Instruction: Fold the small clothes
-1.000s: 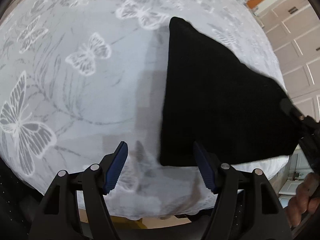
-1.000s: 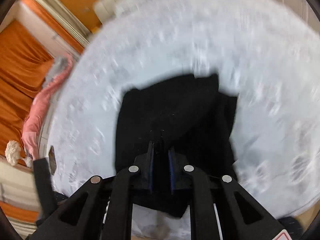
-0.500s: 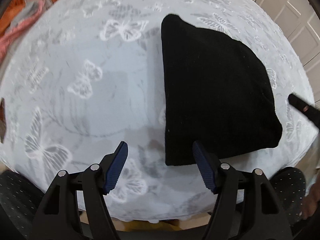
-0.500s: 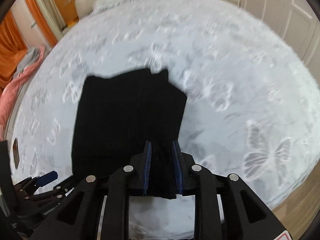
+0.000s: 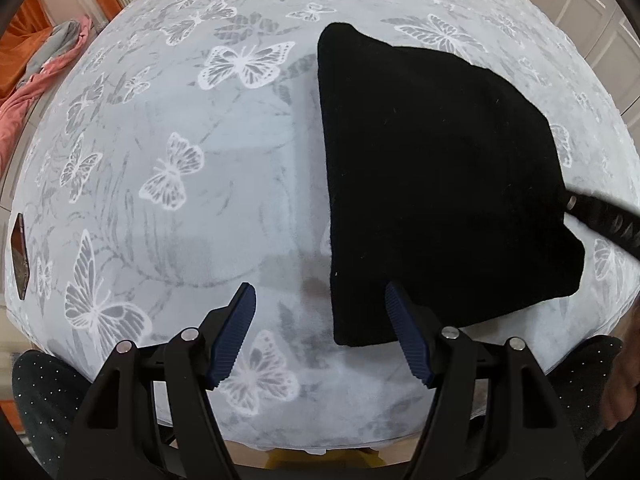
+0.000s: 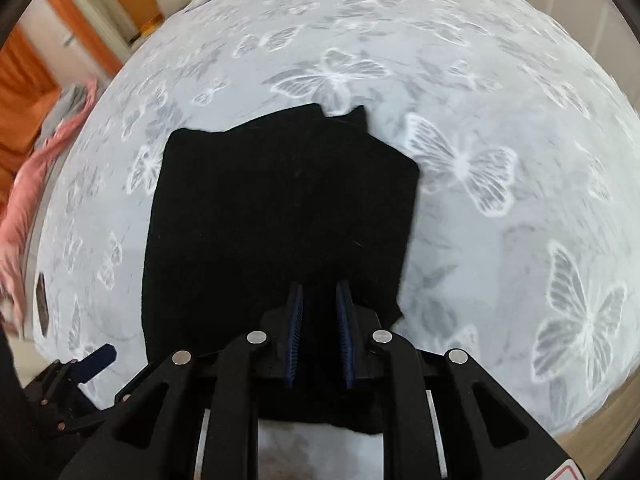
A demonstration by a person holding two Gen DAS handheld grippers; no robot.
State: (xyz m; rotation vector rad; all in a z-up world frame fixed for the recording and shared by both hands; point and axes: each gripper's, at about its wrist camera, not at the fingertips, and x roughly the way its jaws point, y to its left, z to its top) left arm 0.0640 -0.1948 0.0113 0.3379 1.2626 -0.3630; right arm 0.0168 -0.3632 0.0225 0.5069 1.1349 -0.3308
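Observation:
A black knitted garment point(image 5: 436, 184) lies folded flat on a pale bedspread with a butterfly print point(image 5: 192, 128). It also shows in the right wrist view point(image 6: 280, 216). My left gripper point(image 5: 320, 300) is open and empty, just above the spread, at the garment's near left corner; its right finger overlaps the cloth's near edge. My right gripper point(image 6: 319, 296) has its jaws a little apart with the garment's near edge between them. It shows in the left wrist view point(image 5: 600, 220) at the garment's right edge.
A pink and grey cloth point(image 5: 44, 68) lies off the bed at the far left. A small dark flat object point(image 5: 19, 252) lies on the spread at the left edge. White cupboard doors point(image 5: 600, 28) stand at the right. The bed's near edge is just below my grippers.
The right gripper has laid the garment flat and its jaws have parted a little. The left gripper has drawn back slightly and stayed open.

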